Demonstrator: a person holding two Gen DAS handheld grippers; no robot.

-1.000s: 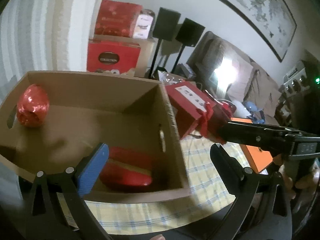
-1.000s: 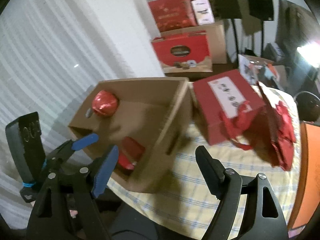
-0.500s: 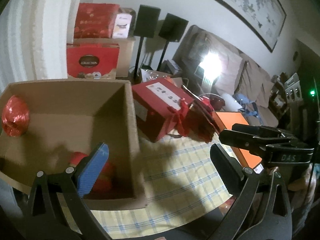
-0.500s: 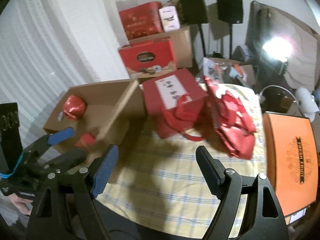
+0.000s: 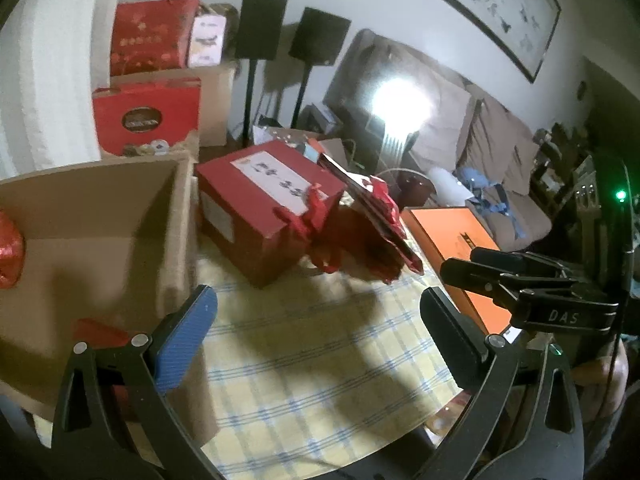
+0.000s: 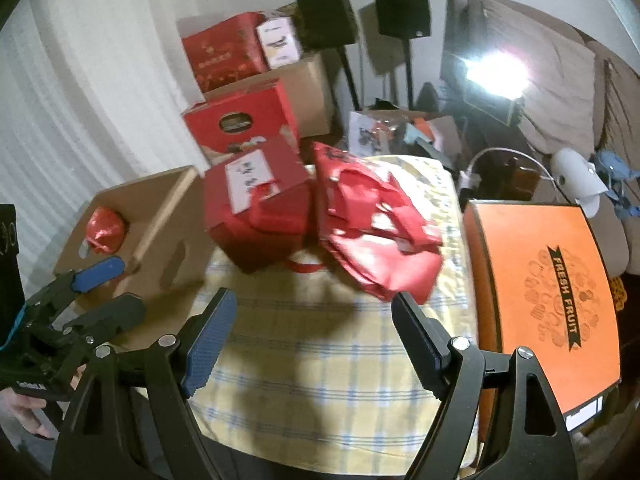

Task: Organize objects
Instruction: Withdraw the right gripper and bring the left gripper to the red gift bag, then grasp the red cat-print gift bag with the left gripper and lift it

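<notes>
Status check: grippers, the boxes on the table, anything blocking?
Left gripper, right gripper open, empty. Red gift box beside cardboard box. Red bag slumped ahead.

Each tool is a black plastic frame with triangular cut-outs and silver pivot screws. The left tool (image 5: 318, 330) carries one ribbed blue pad (image 5: 182, 342) and one black finger; the right tool (image 6: 312, 334) is built alike, with white "DAS" lettering on its side.

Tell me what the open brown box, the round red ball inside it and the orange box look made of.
Open brown box: matte cardboard, with raw tan walls and a cut handle slot.
Red ball: probably crinkled shiny foil or ribbon.
Orange box: smooth printed card, seemingly.
</notes>
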